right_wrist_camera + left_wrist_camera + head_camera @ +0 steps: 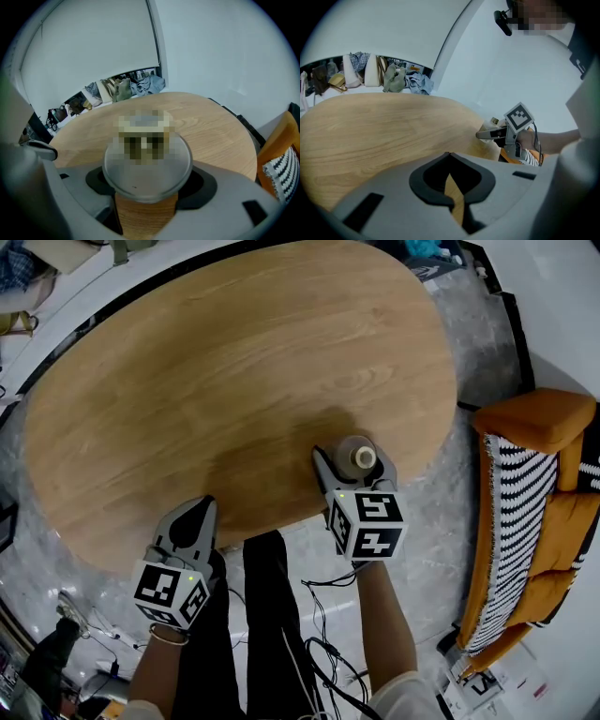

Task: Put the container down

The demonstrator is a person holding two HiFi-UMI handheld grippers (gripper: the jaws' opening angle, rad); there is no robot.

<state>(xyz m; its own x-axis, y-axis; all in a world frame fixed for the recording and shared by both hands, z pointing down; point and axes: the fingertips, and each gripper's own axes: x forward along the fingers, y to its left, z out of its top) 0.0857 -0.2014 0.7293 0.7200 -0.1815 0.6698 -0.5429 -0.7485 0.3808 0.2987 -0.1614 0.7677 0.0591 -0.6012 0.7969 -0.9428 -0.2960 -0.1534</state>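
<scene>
— What's in the tongs [147, 185]?
— A clear container [147, 159], clamped from both sides, over the wooden desk [215, 136].
— And beyond it?
— Clothes and bags [124, 89] heaped past the desk's far edge.

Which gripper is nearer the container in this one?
Right. The right gripper has the container clamped between its jaws; the left gripper sits well apart to its left, shut and empty, by the table's near edge.
</scene>
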